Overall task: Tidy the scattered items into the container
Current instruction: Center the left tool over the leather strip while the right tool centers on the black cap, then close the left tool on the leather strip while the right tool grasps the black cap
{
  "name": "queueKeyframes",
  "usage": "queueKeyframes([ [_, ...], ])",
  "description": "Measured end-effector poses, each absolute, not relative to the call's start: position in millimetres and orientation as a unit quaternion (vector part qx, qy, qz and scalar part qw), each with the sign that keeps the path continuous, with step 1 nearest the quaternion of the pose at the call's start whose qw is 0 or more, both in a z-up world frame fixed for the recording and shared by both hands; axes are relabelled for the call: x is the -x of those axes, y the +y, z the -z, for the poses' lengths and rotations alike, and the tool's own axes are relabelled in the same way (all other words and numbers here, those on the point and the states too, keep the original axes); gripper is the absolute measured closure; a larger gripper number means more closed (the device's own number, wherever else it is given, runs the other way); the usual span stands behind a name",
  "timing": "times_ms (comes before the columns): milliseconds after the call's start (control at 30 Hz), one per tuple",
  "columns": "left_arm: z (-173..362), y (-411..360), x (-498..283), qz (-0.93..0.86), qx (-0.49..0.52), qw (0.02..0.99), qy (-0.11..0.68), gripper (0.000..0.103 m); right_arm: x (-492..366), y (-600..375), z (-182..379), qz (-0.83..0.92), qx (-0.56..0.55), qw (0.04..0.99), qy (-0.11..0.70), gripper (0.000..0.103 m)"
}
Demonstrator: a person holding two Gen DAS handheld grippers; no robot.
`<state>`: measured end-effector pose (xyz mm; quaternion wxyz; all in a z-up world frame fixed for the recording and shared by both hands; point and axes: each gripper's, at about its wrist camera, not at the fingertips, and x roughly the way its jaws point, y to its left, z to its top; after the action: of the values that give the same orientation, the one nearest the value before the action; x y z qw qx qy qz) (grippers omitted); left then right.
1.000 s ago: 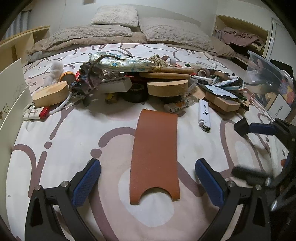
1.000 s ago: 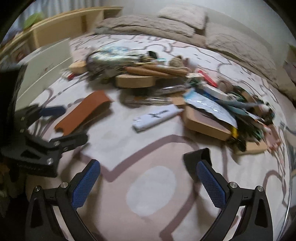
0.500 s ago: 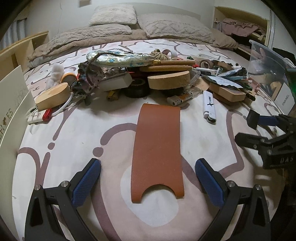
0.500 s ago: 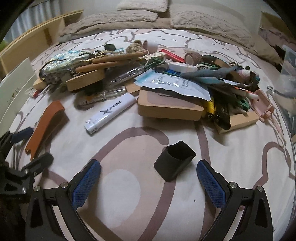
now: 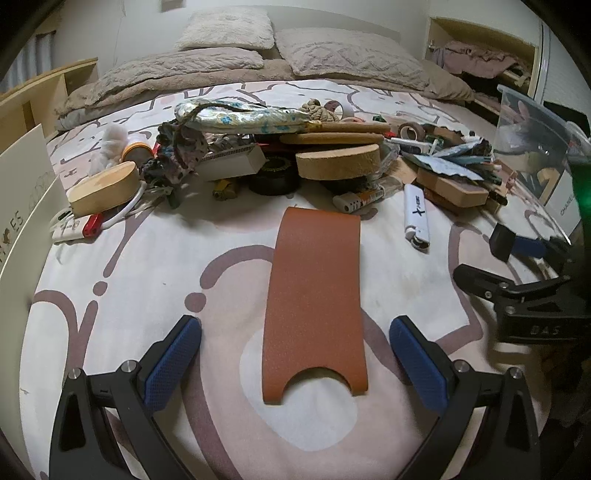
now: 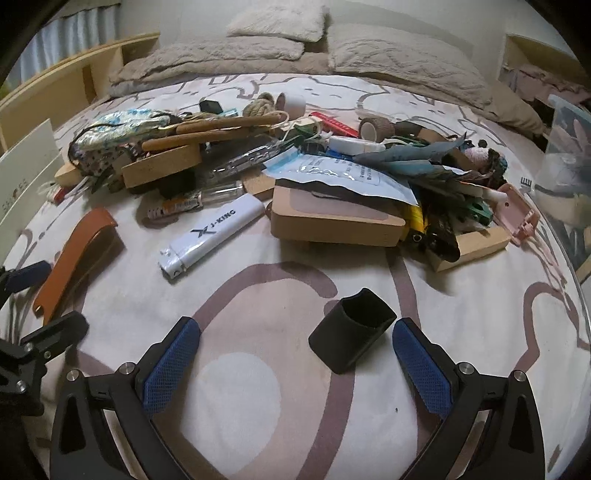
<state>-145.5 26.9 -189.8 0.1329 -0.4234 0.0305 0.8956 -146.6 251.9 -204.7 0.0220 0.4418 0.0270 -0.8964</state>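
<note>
My left tool hangs over the bed with the curved brown leather strip lying between its fingers. Beyond the strip sits the long heap of scattered clutter, and behind that the pillows. The white plastic lighter lies before the heap, right of the strip. My right tool has the small black rubber sleeve just inside its right finger. The clear plastic container stands at the far right.
</note>
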Motion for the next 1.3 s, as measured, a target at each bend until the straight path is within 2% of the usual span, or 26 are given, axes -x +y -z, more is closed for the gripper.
queueKeyframes([
  [133,188,24,145,-0.897,0.419,0.138,0.021,0.003,146,251,204,0.900,-0.436,0.017,0.024,0.000],
  [233,187,23,145,-0.899,0.416,0.136,0.018,0.013,145,251,205,0.903,-0.430,0.015,0.020,0.000],
  [333,187,24,146,-0.899,0.415,0.138,0.019,0.015,145,251,206,0.905,-0.425,0.015,0.016,0.000],
  [400,186,23,147,-0.899,0.415,0.143,0.017,0.021,144,252,206,0.907,-0.421,0.015,0.012,0.000],
  [500,185,19,150,-0.899,0.413,0.142,0.008,0.035,142,253,205,0.911,-0.413,0.016,0.007,0.000],
  [567,184,17,151,-0.900,0.412,0.143,-0.001,0.049,141,253,204,0.913,-0.408,0.016,0.006,0.001],
  [667,183,16,151,-0.899,0.412,0.149,-0.008,0.053,139,255,203,0.916,-0.401,0.019,-0.003,0.010],
  [900,183,17,151,-0.898,0.412,0.154,-0.013,0.053,138,252,201,0.920,-0.391,0.022,0.000,0.038],
  [967,183,16,151,-0.898,0.412,0.154,-0.015,0.054,137,249,200,0.922,-0.386,0.022,0.009,0.058],
  [1033,183,16,151,-0.898,0.412,0.154,-0.015,0.054,136,245,199,0.924,-0.380,0.020,0.019,0.069],
  [1167,183,16,151,-0.898,0.412,0.155,-0.015,0.054,136,241,199,0.925,-0.378,0.023,0.029,0.079],
  [1300,183,16,151,-0.898,0.412,0.156,-0.016,0.058,135,243,199,0.925,-0.378,0.025,0.024,0.079],
])
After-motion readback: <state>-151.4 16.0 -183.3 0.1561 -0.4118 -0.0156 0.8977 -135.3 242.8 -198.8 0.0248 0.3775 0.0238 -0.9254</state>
